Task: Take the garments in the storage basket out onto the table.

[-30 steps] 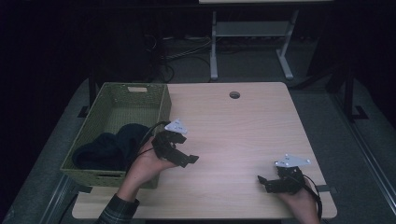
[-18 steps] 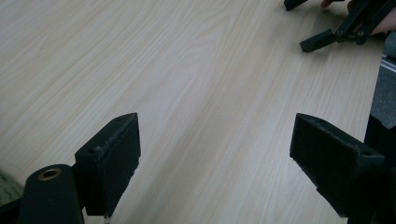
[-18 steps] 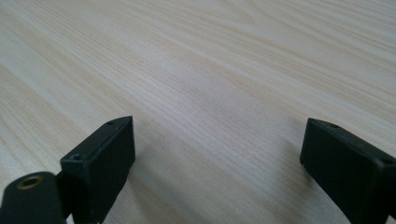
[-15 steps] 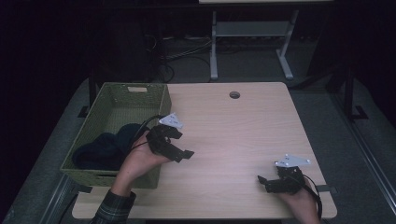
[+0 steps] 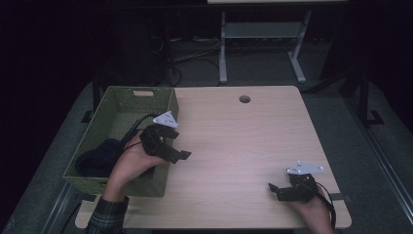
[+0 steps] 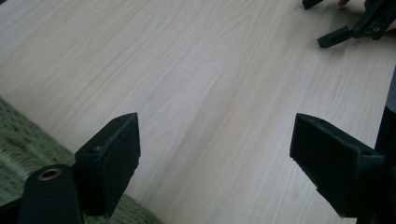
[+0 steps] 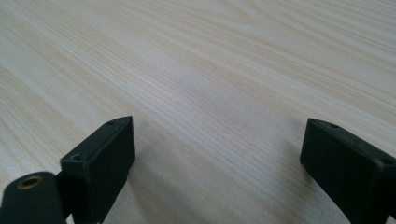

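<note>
My left gripper (image 5: 178,144) is held in a hand above the right rim of a green woven basket (image 5: 117,105) at the table's left side. Its jaws stand wide open with nothing between them, and the left gripper view looks past them (image 6: 217,135) onto bare wood with the basket's edge (image 6: 18,135) at the lower left. A dark cloth (image 5: 95,161) lies bunched in the near end of the basket. My right gripper (image 5: 276,191) rests low at the table's front right, open and empty (image 7: 217,140), and its jaws also appear far off in the left gripper view (image 6: 355,28).
The light wooden table (image 5: 234,141) has a round cable hole (image 5: 244,99) near its far edge. Behind it stand a white desk frame (image 5: 263,34) and floor cables (image 5: 190,53). A plaid sleeve (image 5: 104,217) enters at the bottom left.
My left gripper has risen and drawn back toward the basket's right rim. The right gripper has stayed put.
</note>
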Available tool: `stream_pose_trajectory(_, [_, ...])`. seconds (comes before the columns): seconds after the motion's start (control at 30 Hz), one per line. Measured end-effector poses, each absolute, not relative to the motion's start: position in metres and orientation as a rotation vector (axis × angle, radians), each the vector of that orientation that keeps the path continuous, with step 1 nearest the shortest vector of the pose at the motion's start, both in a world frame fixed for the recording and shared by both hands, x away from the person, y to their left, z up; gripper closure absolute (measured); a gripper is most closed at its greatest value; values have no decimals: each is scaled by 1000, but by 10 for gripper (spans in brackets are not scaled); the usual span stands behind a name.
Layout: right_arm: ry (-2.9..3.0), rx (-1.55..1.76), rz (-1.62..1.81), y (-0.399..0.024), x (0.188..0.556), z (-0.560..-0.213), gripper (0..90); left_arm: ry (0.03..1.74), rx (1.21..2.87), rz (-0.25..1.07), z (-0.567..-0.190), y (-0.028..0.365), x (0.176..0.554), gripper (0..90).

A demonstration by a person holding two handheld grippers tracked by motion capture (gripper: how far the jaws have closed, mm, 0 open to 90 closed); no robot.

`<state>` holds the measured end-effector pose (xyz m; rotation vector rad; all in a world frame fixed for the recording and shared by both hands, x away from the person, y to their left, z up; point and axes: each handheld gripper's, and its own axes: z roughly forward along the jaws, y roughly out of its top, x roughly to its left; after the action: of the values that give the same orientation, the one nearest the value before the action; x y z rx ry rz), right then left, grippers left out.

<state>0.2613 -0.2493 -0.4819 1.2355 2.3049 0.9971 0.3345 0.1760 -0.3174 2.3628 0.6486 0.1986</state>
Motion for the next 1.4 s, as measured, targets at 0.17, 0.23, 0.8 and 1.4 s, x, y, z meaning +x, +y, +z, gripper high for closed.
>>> stream_pose_trajectory(0.17, [2305,1237,997,-249,261,-482,99,675,2353,218,-313,187,335,160])
stream_pose_trajectory(0.23, [2305,1236,997,-249,261,-482,98,689,2343,226,-310,193,335,160])
stream_pose_trajectory(0.8, [2305,1236,997,-249,261,-482,98,805,2292,322,-298,239,334,160])
stream_pose_trajectory(1.4, [2305,1236,996,-249,261,-482,99,908,2239,382,-291,282,330,163])
